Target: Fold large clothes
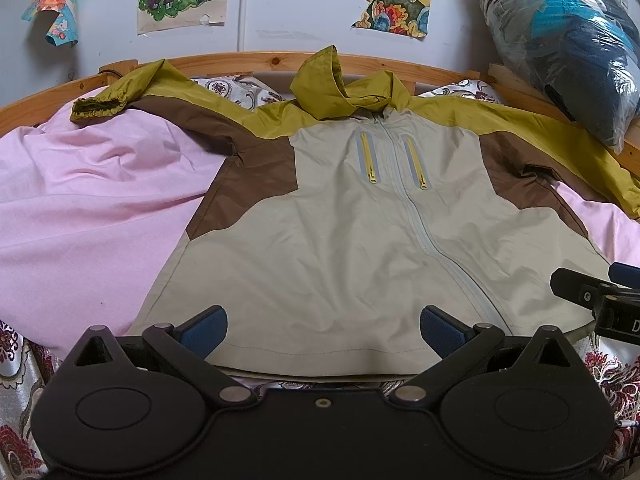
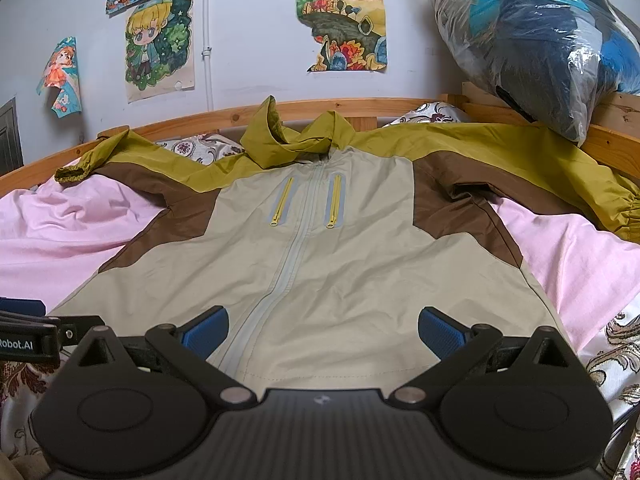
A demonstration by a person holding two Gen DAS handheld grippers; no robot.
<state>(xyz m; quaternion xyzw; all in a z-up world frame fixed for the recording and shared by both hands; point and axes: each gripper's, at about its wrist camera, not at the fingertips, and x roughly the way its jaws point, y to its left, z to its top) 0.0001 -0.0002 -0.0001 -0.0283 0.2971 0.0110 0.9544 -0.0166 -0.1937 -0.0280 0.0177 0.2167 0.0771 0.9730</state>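
A hooded jacket (image 1: 360, 216), beige with brown and olive panels, lies spread front-up on a pink sheet (image 1: 80, 208), zipper closed, sleeves out to both sides, hood bunched at the top. My left gripper (image 1: 323, 330) is open and empty just above the left half of the hem. My right gripper (image 2: 323, 330) is open and empty above the right half of the hem, over the jacket (image 2: 340, 264). Each gripper shows at the edge of the other's view: the right one (image 1: 592, 300), the left one (image 2: 32, 332).
A wooden bed rail (image 1: 248, 60) curves behind the jacket, with a poster-covered wall beyond. A plastic bag of clothes (image 1: 568, 48) rests on the rail at the back right, also in the right wrist view (image 2: 540, 40). A patterned bedspread (image 2: 616, 352) borders the pink sheet.
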